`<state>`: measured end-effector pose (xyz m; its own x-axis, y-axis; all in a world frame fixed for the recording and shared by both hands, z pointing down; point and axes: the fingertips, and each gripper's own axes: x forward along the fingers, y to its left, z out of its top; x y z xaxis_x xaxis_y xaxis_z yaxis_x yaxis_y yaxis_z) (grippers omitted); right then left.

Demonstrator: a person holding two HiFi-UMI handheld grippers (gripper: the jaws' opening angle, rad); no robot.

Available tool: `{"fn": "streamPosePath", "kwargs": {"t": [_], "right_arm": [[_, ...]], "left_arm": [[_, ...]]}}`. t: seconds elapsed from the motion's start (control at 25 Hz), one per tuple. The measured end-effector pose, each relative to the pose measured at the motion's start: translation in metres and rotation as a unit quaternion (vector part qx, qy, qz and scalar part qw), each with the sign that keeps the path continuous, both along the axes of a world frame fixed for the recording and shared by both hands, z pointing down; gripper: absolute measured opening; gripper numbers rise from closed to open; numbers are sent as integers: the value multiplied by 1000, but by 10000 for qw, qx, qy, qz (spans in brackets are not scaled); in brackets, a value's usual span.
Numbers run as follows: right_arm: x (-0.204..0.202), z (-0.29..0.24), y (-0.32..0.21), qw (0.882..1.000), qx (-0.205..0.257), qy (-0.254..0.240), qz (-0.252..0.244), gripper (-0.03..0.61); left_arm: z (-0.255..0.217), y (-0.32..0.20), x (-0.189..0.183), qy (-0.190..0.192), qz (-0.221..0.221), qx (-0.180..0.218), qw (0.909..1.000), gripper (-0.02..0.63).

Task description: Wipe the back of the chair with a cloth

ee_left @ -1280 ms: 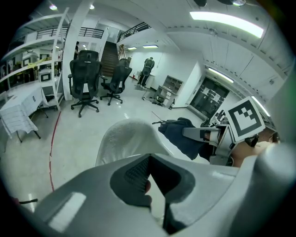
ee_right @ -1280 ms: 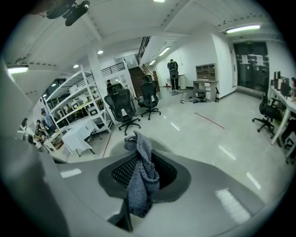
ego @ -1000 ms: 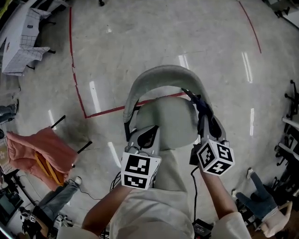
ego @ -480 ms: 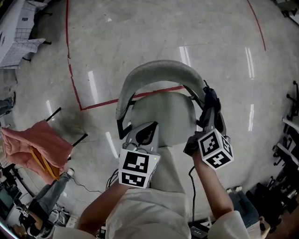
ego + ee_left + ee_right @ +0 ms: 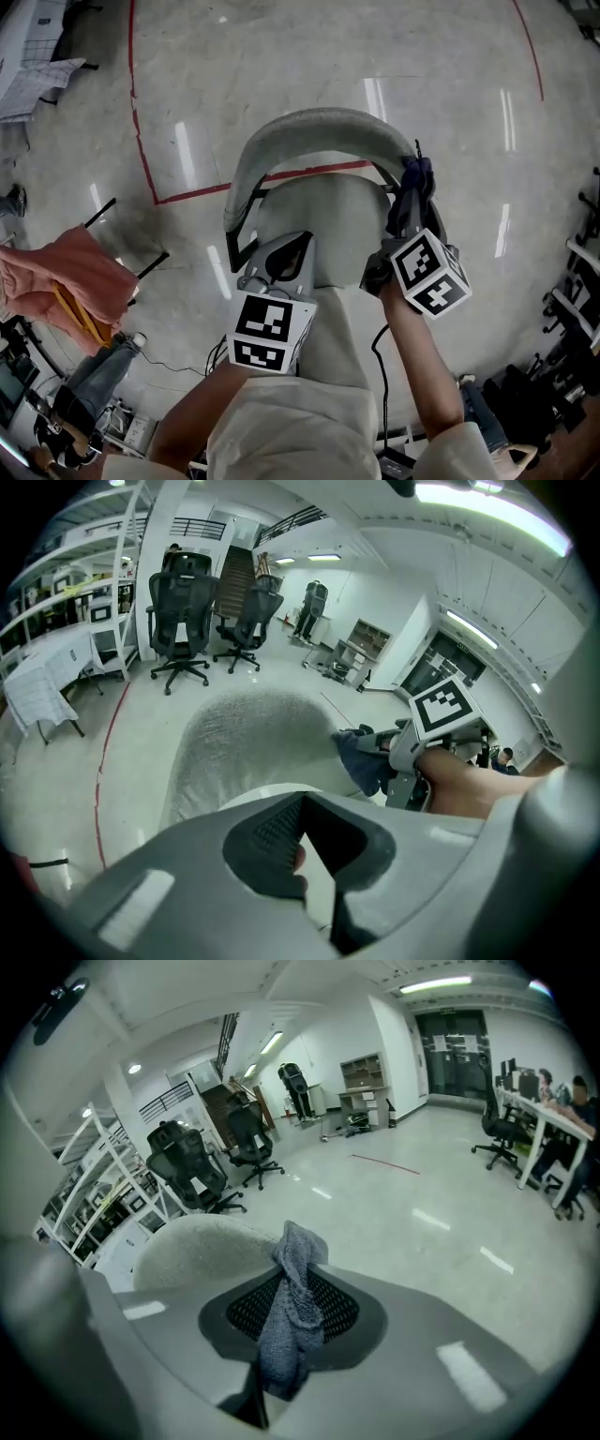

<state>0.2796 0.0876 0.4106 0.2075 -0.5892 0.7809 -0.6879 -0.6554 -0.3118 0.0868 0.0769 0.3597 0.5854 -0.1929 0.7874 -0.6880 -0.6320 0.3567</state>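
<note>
- left gripper (image 5: 284,255): jaws pinched together, nothing between them, held close in front
- right gripper (image 5: 405,208): reaches a bit further out, clamped on the cloth (image 5: 298,1274)
- both forearms bare, pointing forward

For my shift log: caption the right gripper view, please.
Right gripper clamps a crumpled blue-grey cloth, with the curved light-grey fabric chair back just beyond at left.

one grey chair (image 5: 309,131), one blue cloth (image 5: 417,176), two tools: left tool (image 5: 284,251) and right tool (image 5: 405,208)
</note>
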Motion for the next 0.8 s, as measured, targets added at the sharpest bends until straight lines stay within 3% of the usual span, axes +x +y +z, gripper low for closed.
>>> {"fn": "streamPosePath", "kwargs": {"t": [0.28, 0.8], "right_arm": [[-15, 13, -25, 9964, -21, 111, -837, 78], [-36, 7, -65, 9834, 4, 469, -1754, 78]], "left_arm": [[10, -2, -3, 25, -177, -54, 9998, 0], [12, -13, -31, 107, -569, -56, 9983, 0]]}}
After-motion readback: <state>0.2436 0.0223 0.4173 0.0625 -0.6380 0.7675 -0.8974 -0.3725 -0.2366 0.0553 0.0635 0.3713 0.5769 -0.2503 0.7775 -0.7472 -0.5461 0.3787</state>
